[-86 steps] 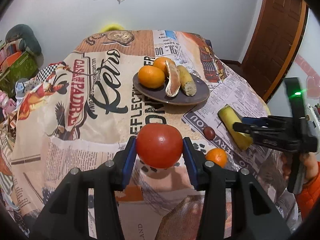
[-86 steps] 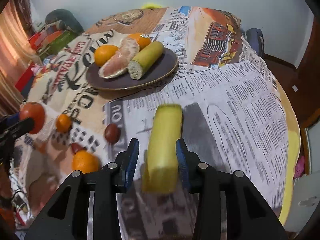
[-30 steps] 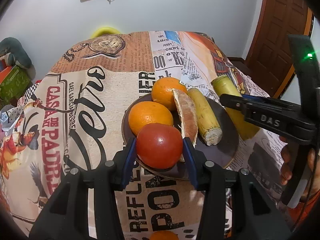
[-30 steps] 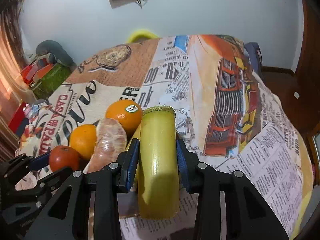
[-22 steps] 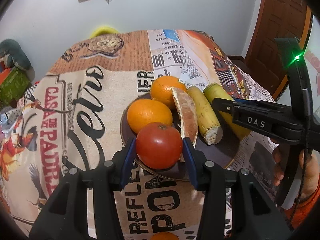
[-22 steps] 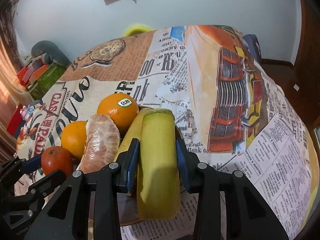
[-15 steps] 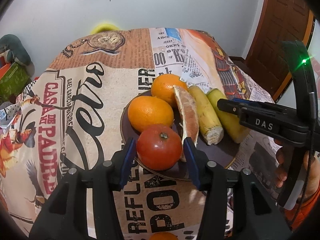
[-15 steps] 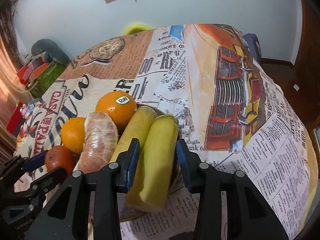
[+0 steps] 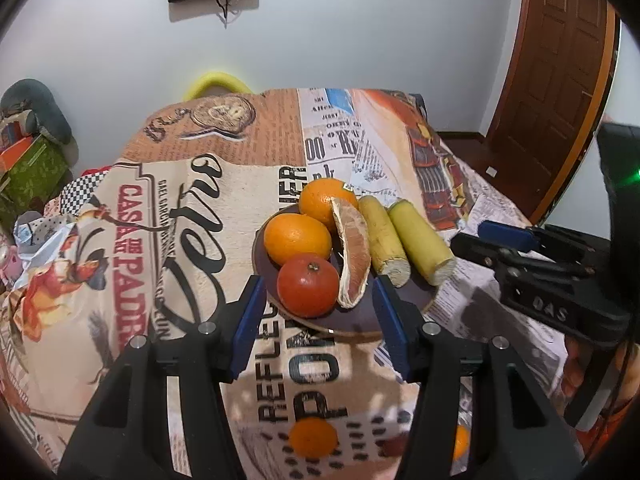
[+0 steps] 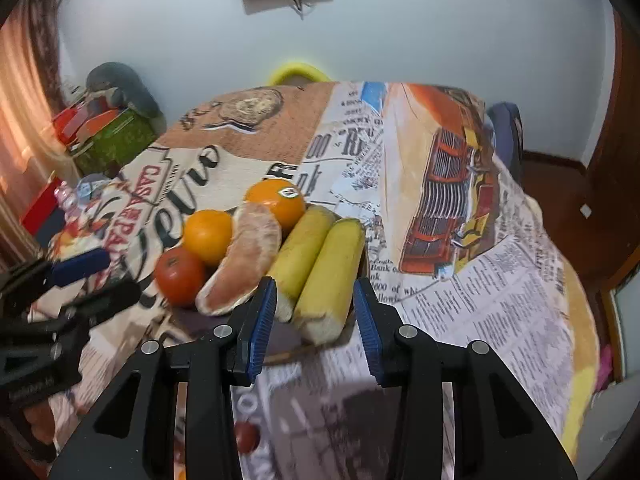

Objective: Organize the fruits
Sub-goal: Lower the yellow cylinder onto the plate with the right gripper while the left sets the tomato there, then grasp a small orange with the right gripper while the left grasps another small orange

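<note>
Two claws are standing open in front of the dark round plate (image 9: 352, 322), and neither one is pinching anything at this moment. The left claw (image 9: 318, 316) is showing its blue pads spread wide, with the round red tomato (image 9: 308, 285) sitting on the near rim of the plate, beyond the pads and not touching them. The right claw (image 10: 314, 322) is also spread, and the pale yellow peeled banana piece (image 10: 330, 280) is lying on the right side of the plate, just past the fingertips, free from both pads. On the plate are also resting two round oranges (image 9: 298, 236), a pink peeled grapefruit wedge (image 9: 354, 256) and a second yellow banana piece (image 9: 384, 236) touching the first one. Both banana pieces are pointing their long axis away from the right claw, toward the far side of the tabletop (image 9: 192, 216) with its printed newspaper-pattern cloth. I judge that the work is not finished, because a small orange mandarin (image 9: 313, 437) is lying on the cloth near the edge, below the left claw and nearer to the person than the plate. It is closer to the left claw than to the right one, so the left one probably needs to draw back and go down for it. Part of another orange fruit (image 9: 461, 442) is showing more to the right, but it is mostly hidden.
</note>
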